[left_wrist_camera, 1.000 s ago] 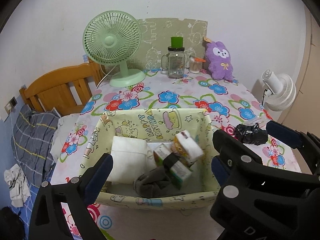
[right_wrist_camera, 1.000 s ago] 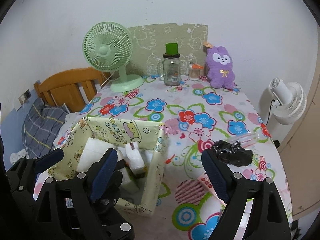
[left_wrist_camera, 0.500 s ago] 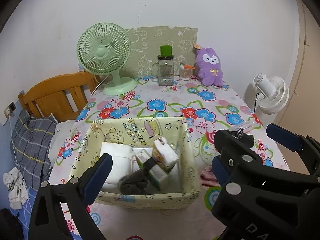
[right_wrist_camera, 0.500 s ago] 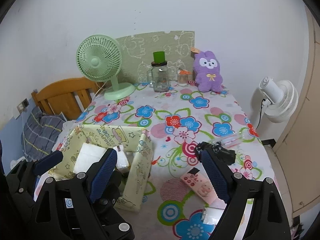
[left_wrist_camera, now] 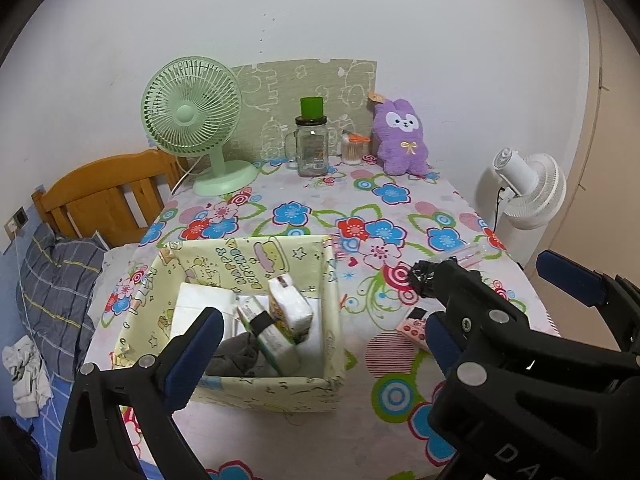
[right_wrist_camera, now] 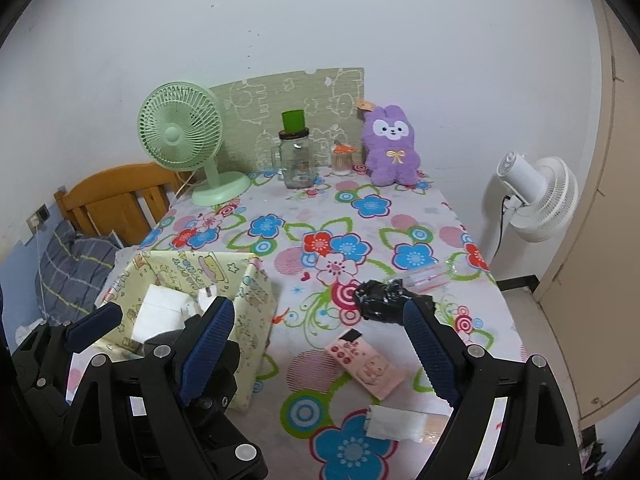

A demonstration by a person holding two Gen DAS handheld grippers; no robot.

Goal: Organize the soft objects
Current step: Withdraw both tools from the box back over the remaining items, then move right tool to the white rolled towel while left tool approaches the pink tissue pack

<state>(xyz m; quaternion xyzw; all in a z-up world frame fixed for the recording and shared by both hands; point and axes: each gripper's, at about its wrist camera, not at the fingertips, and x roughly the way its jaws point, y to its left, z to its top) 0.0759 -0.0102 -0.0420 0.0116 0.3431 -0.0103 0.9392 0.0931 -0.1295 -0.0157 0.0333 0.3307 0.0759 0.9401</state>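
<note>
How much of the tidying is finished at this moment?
Partly done: the fabric box already holds tissue packs and a grey cloth. Nothing is in hand; the left gripper and right gripper have open, empty jaws. Left on the tablecloth: black bag, pink pack, white pack.

A green desk fan [left_wrist_camera: 192, 120] stands at the table's [right_wrist_camera: 420, 216] far left corner. A glass jar [left_wrist_camera: 311, 148] with a green cup [left_wrist_camera: 312, 107] on top stands along the far edge. A white fan [right_wrist_camera: 536, 194] stands beyond the right edge, a wooden headboard [left_wrist_camera: 104, 196] beyond the left.
</note>
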